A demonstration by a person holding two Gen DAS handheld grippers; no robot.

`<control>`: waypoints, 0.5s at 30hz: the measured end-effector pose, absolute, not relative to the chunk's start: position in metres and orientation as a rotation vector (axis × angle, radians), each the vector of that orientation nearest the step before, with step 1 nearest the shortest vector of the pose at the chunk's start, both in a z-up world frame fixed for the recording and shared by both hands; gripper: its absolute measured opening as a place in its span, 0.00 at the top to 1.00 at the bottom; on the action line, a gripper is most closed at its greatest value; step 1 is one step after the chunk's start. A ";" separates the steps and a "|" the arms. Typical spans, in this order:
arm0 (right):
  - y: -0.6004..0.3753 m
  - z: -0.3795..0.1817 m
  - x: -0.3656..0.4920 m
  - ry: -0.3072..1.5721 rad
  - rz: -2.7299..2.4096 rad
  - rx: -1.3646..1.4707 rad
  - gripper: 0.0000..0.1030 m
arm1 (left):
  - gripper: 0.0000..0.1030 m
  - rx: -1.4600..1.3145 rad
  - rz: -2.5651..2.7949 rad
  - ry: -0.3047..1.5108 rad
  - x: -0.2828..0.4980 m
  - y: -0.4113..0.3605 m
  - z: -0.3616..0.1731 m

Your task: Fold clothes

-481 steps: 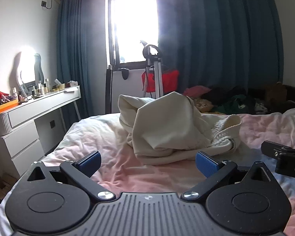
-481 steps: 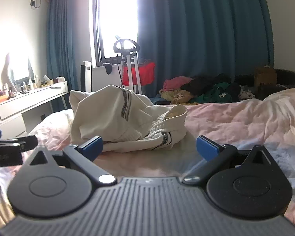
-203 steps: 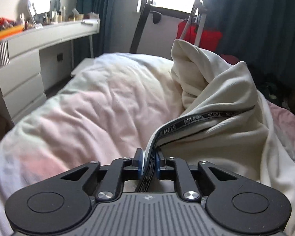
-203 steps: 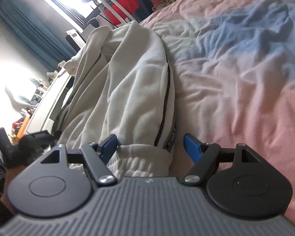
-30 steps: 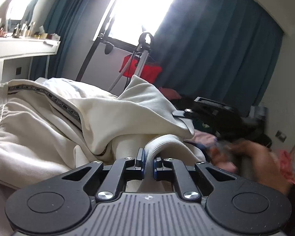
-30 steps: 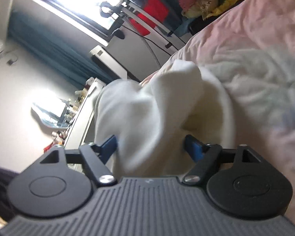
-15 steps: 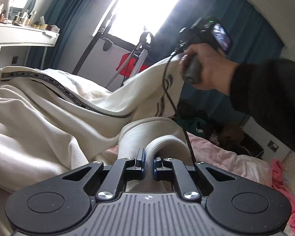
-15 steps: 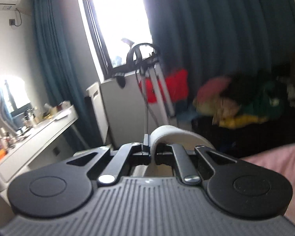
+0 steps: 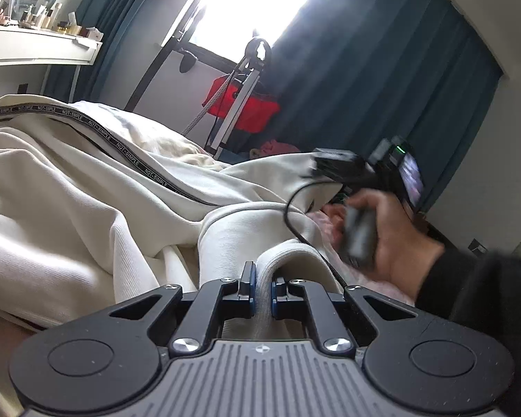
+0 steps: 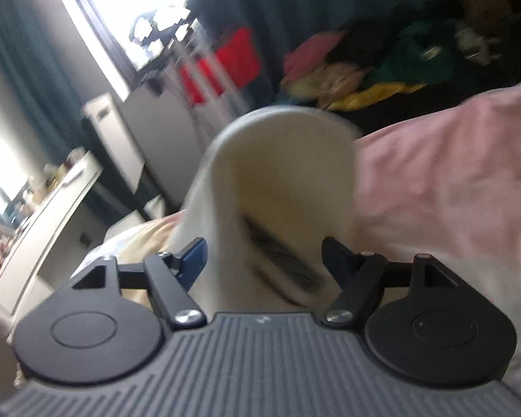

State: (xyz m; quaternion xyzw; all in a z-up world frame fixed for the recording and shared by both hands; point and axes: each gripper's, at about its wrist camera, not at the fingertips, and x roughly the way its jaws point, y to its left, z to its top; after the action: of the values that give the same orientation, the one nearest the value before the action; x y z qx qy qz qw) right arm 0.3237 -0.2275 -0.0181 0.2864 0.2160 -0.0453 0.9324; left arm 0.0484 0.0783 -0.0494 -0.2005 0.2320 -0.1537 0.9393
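Observation:
Cream trousers (image 9: 87, 187) with a black lettered side stripe lie spread across the bed in the left wrist view. My left gripper (image 9: 262, 290) is shut on a fold of the cream trousers near their cuff. My right gripper (image 10: 264, 253) is open, and a loop of the same cream cloth (image 10: 281, 160) stands between its parted fingers; the view is blurred by motion. The right gripper also shows in the left wrist view (image 9: 333, 166), low over the cloth, held by a hand (image 9: 392, 236).
The pink bedcover (image 10: 451, 180) lies to the right. A white dresser (image 9: 34, 45) stands at the left. A stand with a red bag (image 9: 243, 104) is by the window. A pile of coloured clothes (image 10: 382, 69) lies beyond the bed.
My right gripper has opened and let go of the cloth, and has dropped from a raised position down to the bed. My left gripper keeps its hold in place.

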 end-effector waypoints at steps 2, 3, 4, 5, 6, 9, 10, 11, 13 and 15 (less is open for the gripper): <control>-0.246 -0.026 0.295 0.352 -0.145 0.629 0.28 | 0.92 -0.408 -0.311 0.468 0.051 0.076 -0.049; -0.257 -0.031 0.282 0.313 -0.188 0.660 0.25 | 0.92 -0.408 -0.309 0.465 0.051 0.075 -0.049; -0.267 -0.037 0.274 0.298 -0.221 0.685 0.25 | 0.92 -0.409 -0.309 0.464 0.052 0.074 -0.049; -0.277 -0.046 0.270 0.328 -0.233 0.700 0.26 | 0.92 -0.409 -0.309 0.464 0.053 0.073 -0.049; -0.285 -0.056 0.270 0.378 -0.223 0.713 0.25 | 0.92 -0.403 -0.308 0.464 0.054 0.071 -0.049; -0.298 -0.085 0.282 0.537 -0.144 0.740 0.26 | 0.92 -0.380 -0.307 0.461 0.056 0.067 -0.052; -0.296 -0.092 0.289 0.575 -0.103 0.737 0.29 | 0.91 -0.393 -0.310 0.459 0.057 0.068 -0.054; -0.294 -0.098 0.295 0.614 -0.061 0.734 0.35 | 0.91 -0.418 -0.317 0.457 0.058 0.070 -0.057; -0.279 -0.105 0.314 0.687 0.024 0.672 0.48 | 0.91 -0.460 -0.336 0.443 0.060 0.075 -0.062; -0.264 -0.106 0.330 0.720 0.067 0.628 0.51 | 0.91 -0.481 -0.354 0.429 0.062 0.077 -0.065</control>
State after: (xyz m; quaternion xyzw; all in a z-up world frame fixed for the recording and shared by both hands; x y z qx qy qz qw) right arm 0.3300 -0.2642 -0.1058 0.3021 0.3464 0.0324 0.8875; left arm 0.0621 0.0770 -0.0654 -0.2349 0.2098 -0.1732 0.9332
